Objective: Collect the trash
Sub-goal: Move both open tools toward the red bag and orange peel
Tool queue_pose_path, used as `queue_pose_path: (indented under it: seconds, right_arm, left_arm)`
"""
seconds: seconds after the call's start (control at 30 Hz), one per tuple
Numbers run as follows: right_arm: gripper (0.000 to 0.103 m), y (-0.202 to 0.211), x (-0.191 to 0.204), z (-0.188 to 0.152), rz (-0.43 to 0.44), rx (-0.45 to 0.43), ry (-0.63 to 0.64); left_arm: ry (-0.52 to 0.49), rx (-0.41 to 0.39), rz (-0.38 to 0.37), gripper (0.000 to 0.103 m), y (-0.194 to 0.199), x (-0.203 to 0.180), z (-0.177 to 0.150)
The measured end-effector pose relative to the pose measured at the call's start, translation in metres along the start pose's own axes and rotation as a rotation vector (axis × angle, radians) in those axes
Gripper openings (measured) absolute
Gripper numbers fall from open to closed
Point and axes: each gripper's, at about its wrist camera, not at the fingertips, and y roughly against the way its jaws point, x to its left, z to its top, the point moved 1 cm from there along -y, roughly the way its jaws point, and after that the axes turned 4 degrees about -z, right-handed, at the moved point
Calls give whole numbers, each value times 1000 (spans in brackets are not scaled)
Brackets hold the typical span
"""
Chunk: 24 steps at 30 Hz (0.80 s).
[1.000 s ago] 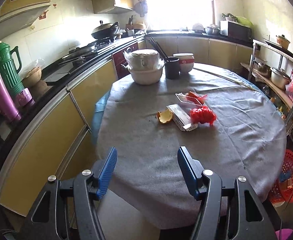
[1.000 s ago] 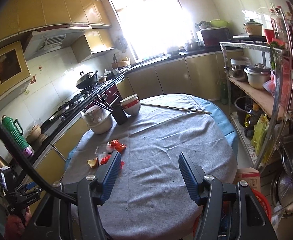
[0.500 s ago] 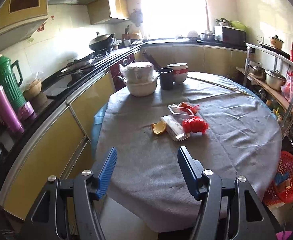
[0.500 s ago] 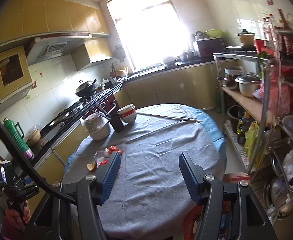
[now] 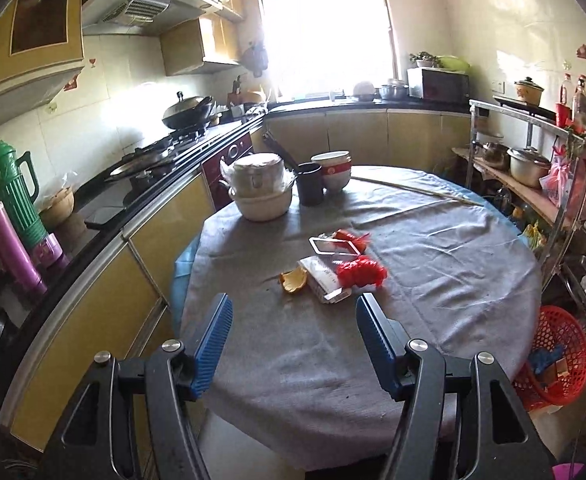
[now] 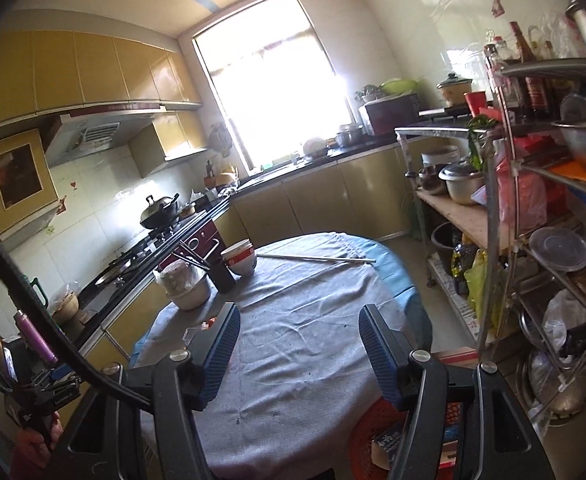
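the round tabletop (image 5: 433, 280), draped in a grey cloth, filled the middle of both views, with yellow cabinets (image 5: 93, 320) and a black kitchen counter along its left side. at the far edge of the tabletop stood a stack of pale bowls wrapped in plastic (image 5: 259, 190), a dark cup holding chopsticks (image 5: 309, 184) and a red-and-white bowl (image 5: 333, 170), close together. a red plastic basket (image 5: 555, 356) sat on the floor at the right, below the tabletop's edge, with some scraps in it. the left tongs (image 5: 291, 340) hung over the near part of the cloth, jaws wide and nothing between them. the right tongs (image 6: 297, 348) were likewise spread apart with nothing between them, their jaws having just opened a little further, above the cloth. the trash lay in a small cluster near the middle of the tabletop, just beyond the left tongs: a clear plastic tray (image 5: 331, 246), a crumpled red wrapper (image 5: 359, 272) touching a flat white packet (image 5: 323, 280), and an orange peel (image 5: 293, 281) just beside that packet.
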Motion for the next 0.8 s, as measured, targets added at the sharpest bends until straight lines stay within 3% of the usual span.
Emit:
queue_pose_path:
  seconds: [0.37,0.53,0.8]
  right_arm:
    - [68,9,-18,-4,-30,-3,-38]
    - [68,-21,-21,-9,-22,52,-57]
    - [68,-106,-1,-31,18,211,-25]
  left_arm:
    - [-38,-10,-7,69,0,-9,-4]
    - [-22,48,20,69,-21,2,-16]
    - [45,178,96,69,-69,38,-42]
